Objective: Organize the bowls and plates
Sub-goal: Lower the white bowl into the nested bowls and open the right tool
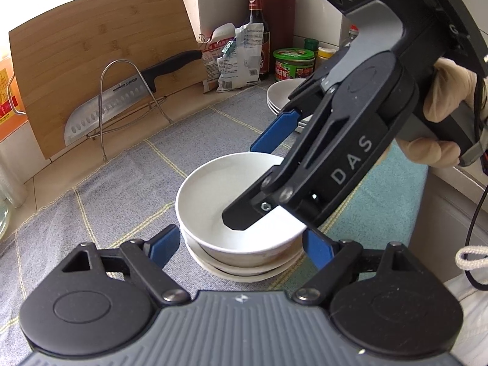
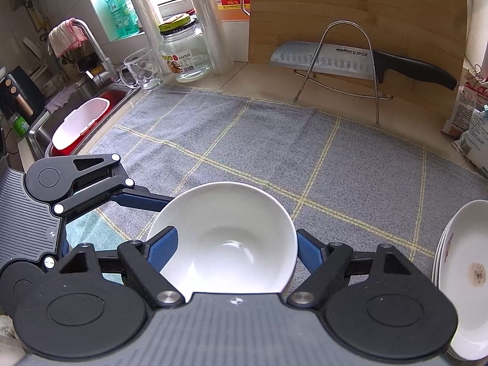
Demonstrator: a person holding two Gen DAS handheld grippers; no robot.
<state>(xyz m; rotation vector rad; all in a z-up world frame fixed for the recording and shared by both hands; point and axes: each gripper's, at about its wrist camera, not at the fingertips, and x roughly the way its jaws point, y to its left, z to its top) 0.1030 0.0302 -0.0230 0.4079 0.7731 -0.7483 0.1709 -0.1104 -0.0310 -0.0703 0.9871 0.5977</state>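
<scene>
The top bowl of the nested stack could tip or slide off if nudged, since the right gripper straddles its rim, jaws spread, while the left gripper waits open

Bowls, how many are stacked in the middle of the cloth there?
3, as far as the rims show. The top bowl sits nested in a second bowl, with a third bowl at the bottom on the grey cloth. More could be hidden beneath.

Bowl stack: on checked cloth
Plate stack: behind bowls, right
Knife: in rack, before cutting board
</scene>
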